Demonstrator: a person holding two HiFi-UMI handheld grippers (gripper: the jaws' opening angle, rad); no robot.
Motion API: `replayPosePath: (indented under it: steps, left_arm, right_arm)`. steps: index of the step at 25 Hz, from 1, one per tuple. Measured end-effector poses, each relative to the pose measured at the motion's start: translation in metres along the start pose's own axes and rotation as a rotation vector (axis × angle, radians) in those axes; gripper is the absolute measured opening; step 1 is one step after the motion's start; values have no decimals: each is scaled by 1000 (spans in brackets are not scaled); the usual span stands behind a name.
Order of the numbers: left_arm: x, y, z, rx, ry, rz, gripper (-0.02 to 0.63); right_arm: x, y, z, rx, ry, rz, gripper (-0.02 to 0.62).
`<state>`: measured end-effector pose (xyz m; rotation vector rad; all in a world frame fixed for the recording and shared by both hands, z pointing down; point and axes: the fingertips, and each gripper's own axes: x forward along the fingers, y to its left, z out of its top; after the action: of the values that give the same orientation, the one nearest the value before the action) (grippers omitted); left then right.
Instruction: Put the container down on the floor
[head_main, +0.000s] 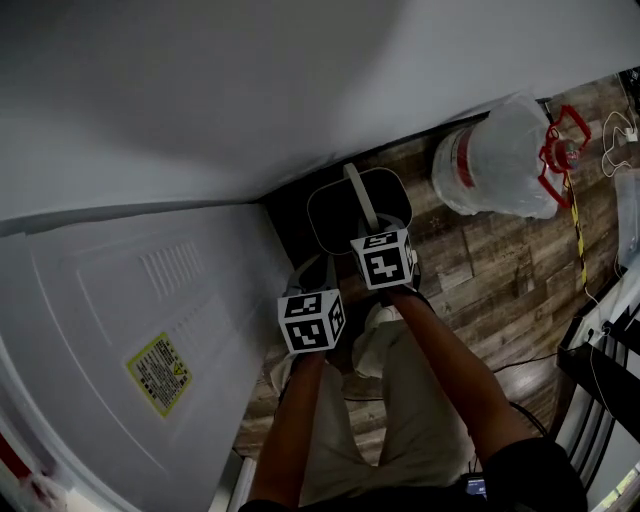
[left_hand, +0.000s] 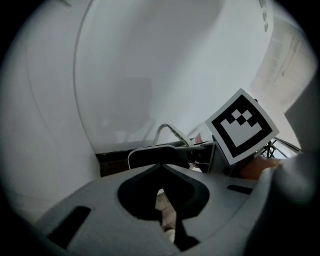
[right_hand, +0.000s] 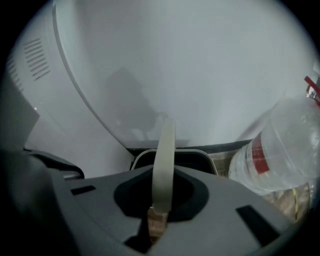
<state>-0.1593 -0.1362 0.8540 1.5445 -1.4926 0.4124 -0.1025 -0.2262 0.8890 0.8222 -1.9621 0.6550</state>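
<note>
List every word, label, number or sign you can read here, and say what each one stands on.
No text here reads clearly.
On the white panel, a yellow sticker: print too small to read.
On the clear jug, a red band: blurred, unreadable.
On the marker cubes: black-and-white square patterns, no words or numbers.

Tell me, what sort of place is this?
Probably a kitchen or utility corner indoors: a wood-plank floor, a large white appliance with vent slots and a yellow warning label, and a big clear water jug on that floor.
</note>
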Motion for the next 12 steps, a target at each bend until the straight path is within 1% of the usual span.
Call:
replayPosePath:
  steps: [3, 6, 12]
  left_arm:
    - [5, 2, -3, 3, -3, -8, 14]
    - [10, 4, -5, -7, -10, -22, 14]
    - [16, 13, -5, -17, -23, -19, 14]
  right_arm:
    - [6, -1, 0, -4, -8, -9, 32]
    - [11, 0, 5, 2, -39, -10, 32]
    - [14, 1, 11, 6, -75, -13, 32]
